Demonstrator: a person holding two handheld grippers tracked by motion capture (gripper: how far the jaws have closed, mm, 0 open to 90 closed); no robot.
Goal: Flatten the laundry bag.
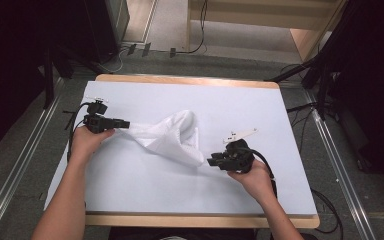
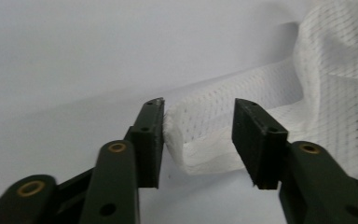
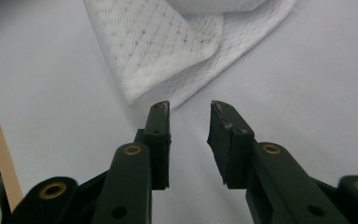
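We have let go of the white mesh cloth [image 1: 172, 136]: both tools, left [image 1: 123, 123] and right [image 1: 213, 162], stand apart. It lies crumpled mid-bench [image 1: 130, 185], so spreading or folding remains, we judge.

White mesh cloth [image 1: 172, 135], finely perforated and soft, lies on a smooth matt table sheet [image 1: 130, 180] edged in pale wood

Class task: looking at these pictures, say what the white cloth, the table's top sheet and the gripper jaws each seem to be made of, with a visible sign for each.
White cloth: likely a thin knit mesh fabric, matt; rows of tiny holes show and it folds limply.
Top sheet: smooth, pale, matt, perhaps paper or plastic; a wooden edge shows beneath.
Left gripper and right gripper: black, hard-looking, probably plastic, with brass-coloured pivots.
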